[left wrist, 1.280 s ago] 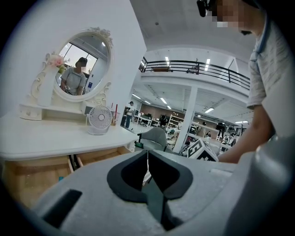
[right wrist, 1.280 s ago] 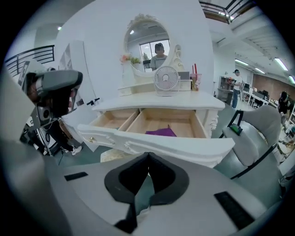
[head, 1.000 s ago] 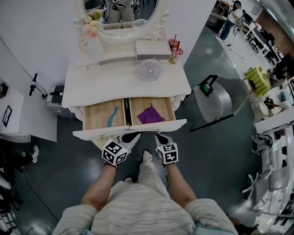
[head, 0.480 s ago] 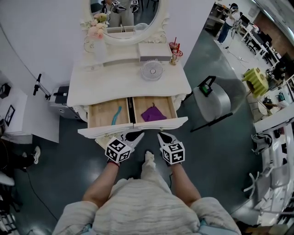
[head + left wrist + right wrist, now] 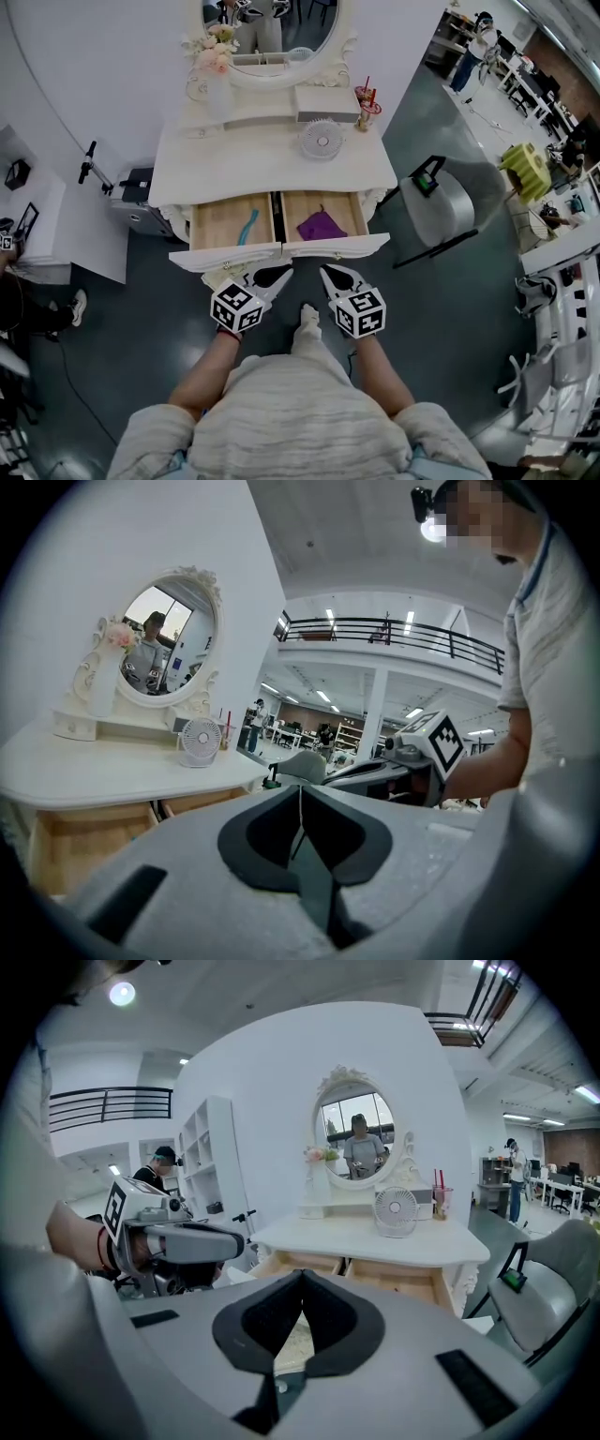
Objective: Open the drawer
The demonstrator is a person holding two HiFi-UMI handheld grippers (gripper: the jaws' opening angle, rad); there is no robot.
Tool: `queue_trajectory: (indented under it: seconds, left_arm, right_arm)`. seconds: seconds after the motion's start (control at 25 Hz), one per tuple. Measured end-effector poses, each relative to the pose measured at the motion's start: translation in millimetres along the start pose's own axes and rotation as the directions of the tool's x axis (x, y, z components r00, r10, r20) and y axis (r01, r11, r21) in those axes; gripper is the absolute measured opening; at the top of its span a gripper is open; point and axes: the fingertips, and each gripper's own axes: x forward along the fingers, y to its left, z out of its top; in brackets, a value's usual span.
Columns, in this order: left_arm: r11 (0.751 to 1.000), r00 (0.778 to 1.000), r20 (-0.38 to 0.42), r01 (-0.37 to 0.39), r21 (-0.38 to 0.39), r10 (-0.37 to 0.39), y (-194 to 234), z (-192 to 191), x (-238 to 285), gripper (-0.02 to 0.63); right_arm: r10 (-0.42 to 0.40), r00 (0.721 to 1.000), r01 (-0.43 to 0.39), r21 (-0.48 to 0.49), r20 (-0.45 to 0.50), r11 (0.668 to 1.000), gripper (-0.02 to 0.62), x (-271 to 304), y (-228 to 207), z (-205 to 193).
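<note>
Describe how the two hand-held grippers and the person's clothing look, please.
The left hand-held gripper and the right hand-held gripper each have a pale grey shell that tapers to a point and is black inside the jaws. Each carries a white cube printed with black square markers. No cables show. The person wears a light, finely striped shirt with short sleeves.

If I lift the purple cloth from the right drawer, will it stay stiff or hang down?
The purple cloth lies crumpled with uneven edges, so it will probably flop and hang when lifted. It looks thin, so it is likely very light. Pushed, it may bunch up on the drawer floor rather than slide whole.
</note>
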Motion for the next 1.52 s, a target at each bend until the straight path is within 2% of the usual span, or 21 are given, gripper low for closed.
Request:
queue_trajectory:
  seconds: [0.28, 0.48, 0.72, 1.52]
  left_arm:
    - [1.000, 0.999, 0.047, -0.004, 0.020, 0.003, -22.6, 16.2, -32.1, 0.015]
    - [0.998, 0.997, 0.069, -0.039, 0.043, 0.036, -31.7, 22.0, -58.8, 0.015]
    - [0.997, 0.995, 0.080, -0.062, 0.044, 0.058, -43.5, 20.9, -81.7, 0.015]
    - [0.996, 0.994, 0.085, -0.073, 0.046, 0.069, -55.2, 16.4, -102.2, 0.015]
  right_arm:
    - [0.075, 0.996, -0.076, 0.014, 0.050, 0.997, 0.009, -21.5, 35.7, 21.4]
    - [0.111, 0.990, -0.112, 0.006, 0.087, 0.994, 0.009, -38.3, 57.6, 32.0]
    - [0.123, 0.985, -0.126, 0.019, 0.124, 0.992, 0.009, -53.6, 65.7, 38.0]
    - [0.128, 0.986, -0.128, -0.007, 0.112, 0.992, 0.008, -72.2, 87.9, 27.2]
